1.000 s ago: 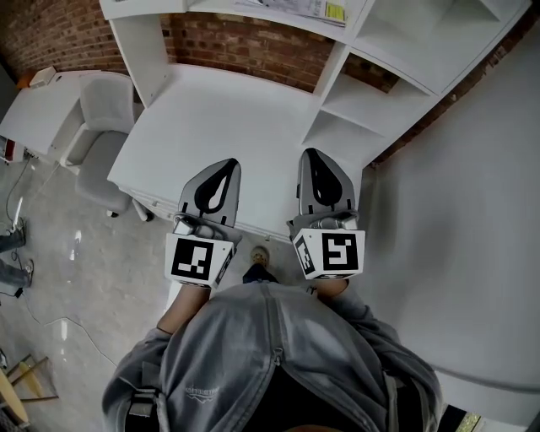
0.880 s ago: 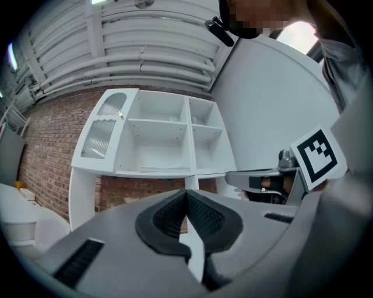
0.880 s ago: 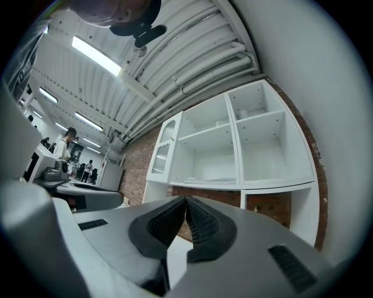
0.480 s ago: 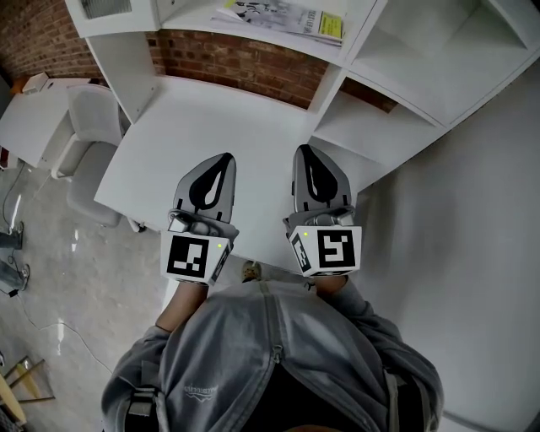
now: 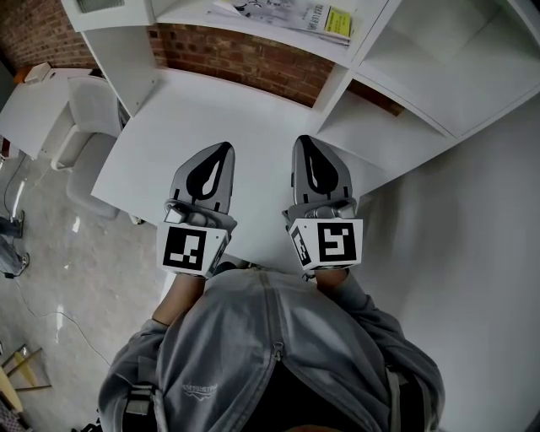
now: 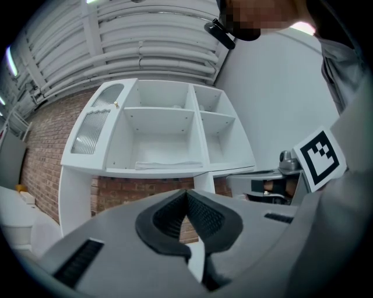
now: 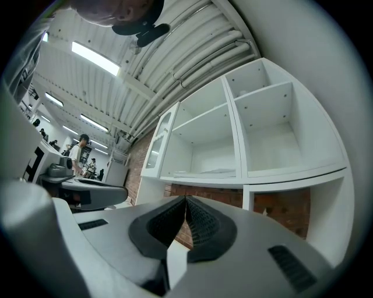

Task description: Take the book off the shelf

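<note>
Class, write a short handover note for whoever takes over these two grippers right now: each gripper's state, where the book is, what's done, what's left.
Left gripper: shut, empty, held over the white desk.
Right gripper: shut, empty, alongside the left one.
Book: lying flat on the shelf above the desk, apart from both grippers.
Done: nothing yet.
Left: probably open a gripper, reach up to the shelf, grip the book and draw it out.

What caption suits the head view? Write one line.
Left gripper and right gripper, both shut and empty, hover over the desk below the book on the shelf.
</note>
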The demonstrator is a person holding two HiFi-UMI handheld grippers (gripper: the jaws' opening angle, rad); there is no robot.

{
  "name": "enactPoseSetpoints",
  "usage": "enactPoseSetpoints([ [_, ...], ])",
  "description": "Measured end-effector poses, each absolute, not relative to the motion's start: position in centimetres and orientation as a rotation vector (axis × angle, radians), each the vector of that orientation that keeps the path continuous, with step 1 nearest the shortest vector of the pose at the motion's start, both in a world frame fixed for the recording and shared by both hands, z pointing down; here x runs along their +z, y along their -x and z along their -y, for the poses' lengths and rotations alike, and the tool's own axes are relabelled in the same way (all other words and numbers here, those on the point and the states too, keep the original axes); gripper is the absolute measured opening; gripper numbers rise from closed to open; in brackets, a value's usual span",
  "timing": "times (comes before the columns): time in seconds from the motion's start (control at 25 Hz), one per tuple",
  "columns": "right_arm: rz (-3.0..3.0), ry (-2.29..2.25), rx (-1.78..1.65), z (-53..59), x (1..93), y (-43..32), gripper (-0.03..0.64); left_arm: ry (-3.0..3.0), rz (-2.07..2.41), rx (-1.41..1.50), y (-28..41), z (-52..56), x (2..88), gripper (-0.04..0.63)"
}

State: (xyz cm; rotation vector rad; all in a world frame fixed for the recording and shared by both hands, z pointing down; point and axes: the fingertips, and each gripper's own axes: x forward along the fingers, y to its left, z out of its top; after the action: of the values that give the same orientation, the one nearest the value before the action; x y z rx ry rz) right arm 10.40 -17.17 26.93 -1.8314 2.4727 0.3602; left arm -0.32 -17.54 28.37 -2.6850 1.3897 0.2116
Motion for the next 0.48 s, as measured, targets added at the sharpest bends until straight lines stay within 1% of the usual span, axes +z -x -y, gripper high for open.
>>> enactPoseSetpoints([
  [0.48, -2.436, 1.867, 0.433, 18.6, 25.4, -9.9, 0.026, 2.692, -1.295, 0.208, -0.1, 19.8, 26.9, 0.006],
])
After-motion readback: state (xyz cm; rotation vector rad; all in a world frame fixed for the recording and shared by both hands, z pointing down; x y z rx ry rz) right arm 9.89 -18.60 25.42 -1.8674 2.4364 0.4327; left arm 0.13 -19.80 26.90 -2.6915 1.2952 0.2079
